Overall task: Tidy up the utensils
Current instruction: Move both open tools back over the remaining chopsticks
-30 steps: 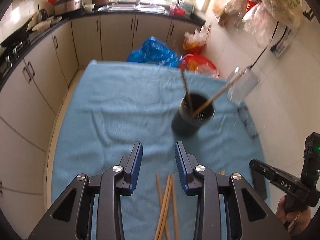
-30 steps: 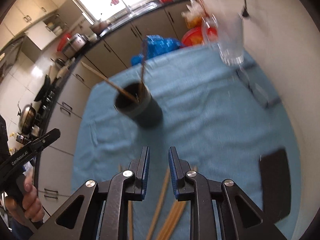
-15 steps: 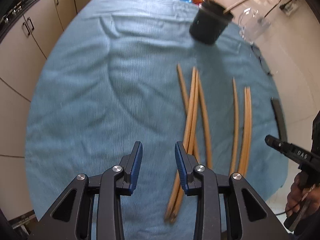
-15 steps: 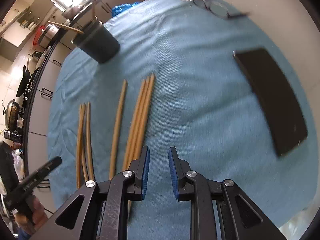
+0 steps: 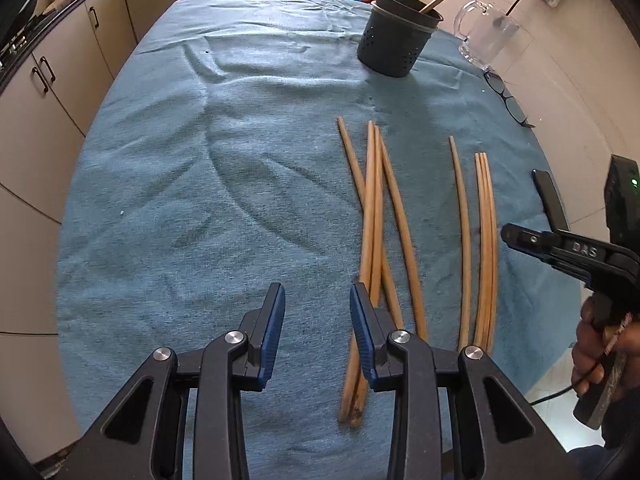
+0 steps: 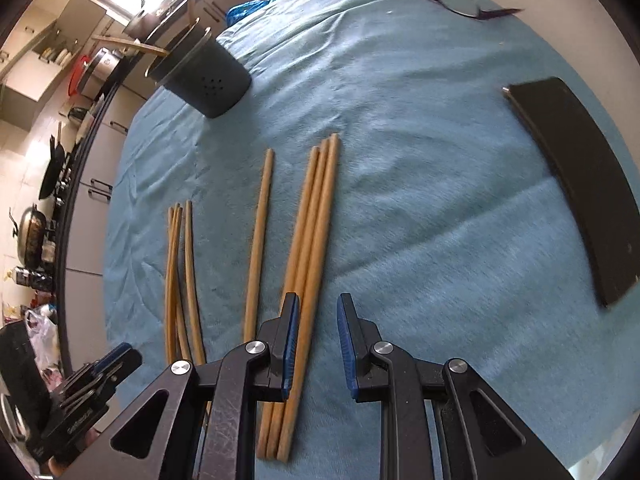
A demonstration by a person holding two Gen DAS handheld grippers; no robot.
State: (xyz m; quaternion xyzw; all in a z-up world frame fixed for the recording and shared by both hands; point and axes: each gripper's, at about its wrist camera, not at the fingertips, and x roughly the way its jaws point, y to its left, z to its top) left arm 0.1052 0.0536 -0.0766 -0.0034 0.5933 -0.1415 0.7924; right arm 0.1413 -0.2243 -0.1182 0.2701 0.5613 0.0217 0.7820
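Hovering both grippers low over the blue cloth (image 5: 200, 200). Our left gripper (image 5: 318, 330) has its fingers spread, nothing pinched; the crossed bundle of chopsticks (image 5: 374, 216) runs just under its right finger. Our right gripper (image 6: 318, 344) is also parted and empty, with the three-stick group (image 6: 316, 216) passing by its left finger. Dark holder cup (image 5: 396, 42) sits at the far end with two sticks in it.

right gripper (image 6: 318, 344) open over 3 chopsticks (image 6: 310, 264), holder (image 6: 208, 80) beyond, blue cloth (image 6: 400, 160)
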